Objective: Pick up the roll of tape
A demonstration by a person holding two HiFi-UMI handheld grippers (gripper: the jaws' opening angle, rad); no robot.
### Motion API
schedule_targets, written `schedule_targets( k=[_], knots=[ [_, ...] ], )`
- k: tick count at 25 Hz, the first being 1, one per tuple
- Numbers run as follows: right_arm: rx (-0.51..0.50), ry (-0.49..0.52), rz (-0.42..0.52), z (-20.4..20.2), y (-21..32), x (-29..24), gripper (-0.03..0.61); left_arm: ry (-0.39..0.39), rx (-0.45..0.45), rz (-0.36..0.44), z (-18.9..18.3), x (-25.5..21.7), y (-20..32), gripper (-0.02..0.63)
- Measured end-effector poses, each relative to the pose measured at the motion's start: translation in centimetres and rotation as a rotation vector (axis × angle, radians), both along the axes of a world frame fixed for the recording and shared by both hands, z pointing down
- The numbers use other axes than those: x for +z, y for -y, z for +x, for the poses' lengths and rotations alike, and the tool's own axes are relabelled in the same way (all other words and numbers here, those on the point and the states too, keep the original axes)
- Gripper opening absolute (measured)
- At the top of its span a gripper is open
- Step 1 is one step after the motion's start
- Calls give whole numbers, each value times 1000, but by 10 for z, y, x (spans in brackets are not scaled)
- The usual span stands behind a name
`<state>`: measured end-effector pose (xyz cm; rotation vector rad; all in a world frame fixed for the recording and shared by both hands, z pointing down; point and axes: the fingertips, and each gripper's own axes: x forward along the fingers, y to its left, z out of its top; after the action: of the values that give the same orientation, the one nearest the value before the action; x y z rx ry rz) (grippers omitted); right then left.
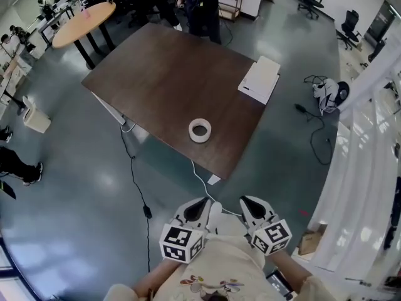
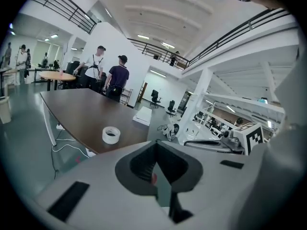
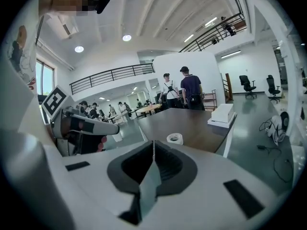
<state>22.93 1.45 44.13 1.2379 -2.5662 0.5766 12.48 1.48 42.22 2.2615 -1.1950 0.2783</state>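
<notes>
The roll of tape [image 1: 200,130] lies flat on the dark brown table [image 1: 163,74]. It is close to the corner of the table that is nearest to the person, a little inside from both edges that meet there. The roll is white and its hole faces up. Nothing touches it.

The person holds the two grippers side by side in front of the body, over the grey floor and short of that near corner. Both are well apart from the tape. The left gripper [image 1: 199,207] has its jaws together, and in the left gripper view nothing stands between them [image 2: 156,146]. The right gripper [image 1: 249,204] also has its jaws closed on each other, with nothing between them [image 3: 153,145]. Both point toward the table, and each gripper view shows the tape ahead on the table top [image 2: 111,134] [image 3: 174,138].

A flat white box [image 1: 259,79] lies at the right edge of the table, near the far right corner, well apart from the tape. A black cable [image 1: 139,190] runs over the floor on the left side of the near corner. Some people [image 1: 203,5] stand just behind the far edge of the table. A round table with a light wooden top [image 1: 84,22] stands further to the left.
</notes>
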Motion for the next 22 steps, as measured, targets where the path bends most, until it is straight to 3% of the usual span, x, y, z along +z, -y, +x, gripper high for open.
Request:
schedule_targets(
  k=[9,16,19,22],
  knots=[
    [-143,12,-31,-22,105,5,8,18,-131,-28,-15,1,98,5],
    [-191,-38,-81,-62,175,22,14,85,-109,-76,-36,19,152,5],
    [-251,-84,-106,-81,203,40,102,117,-82,-109,-40,42,174,5],
    [-298,-159,-122,-92,227,69,127,107,-81,-150,-41,72,197,5]
  ],
)
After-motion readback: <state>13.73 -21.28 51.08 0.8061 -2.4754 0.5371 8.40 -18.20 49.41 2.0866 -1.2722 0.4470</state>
